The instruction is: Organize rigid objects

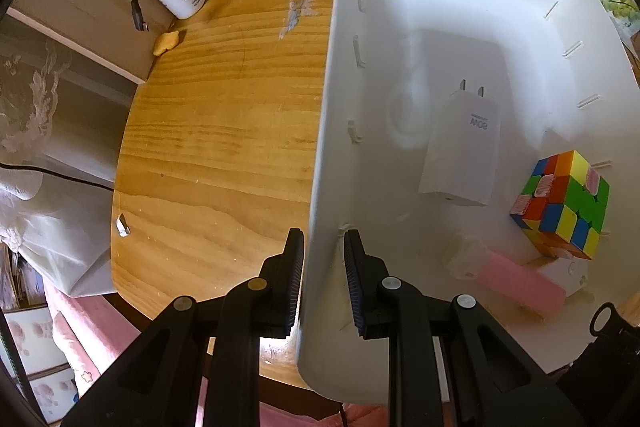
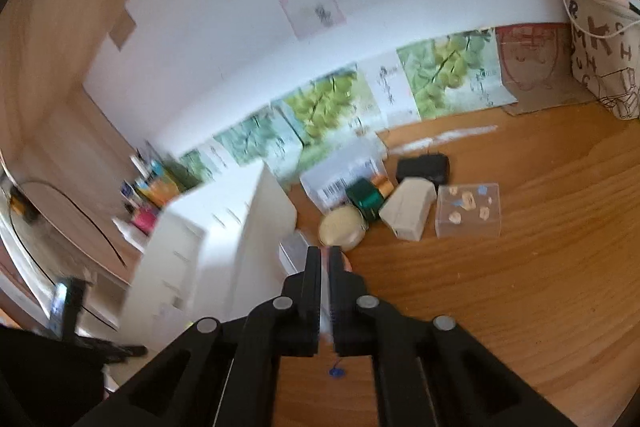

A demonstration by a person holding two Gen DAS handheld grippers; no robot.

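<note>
The white bin is your anchor: inside it lie a white charger, a colour cube and a pink tube, already sorted. Your left gripper pinches the bin's near wall between its fingers, one inside and one outside, probably to steady the bin while you load it. Your right gripper has its fingers nearly closed; a thin pale sliver shows between them, but blur hides what it is. Just beyond the bin, on the table, a round cream case, green box, white box and clear box await.
</note>
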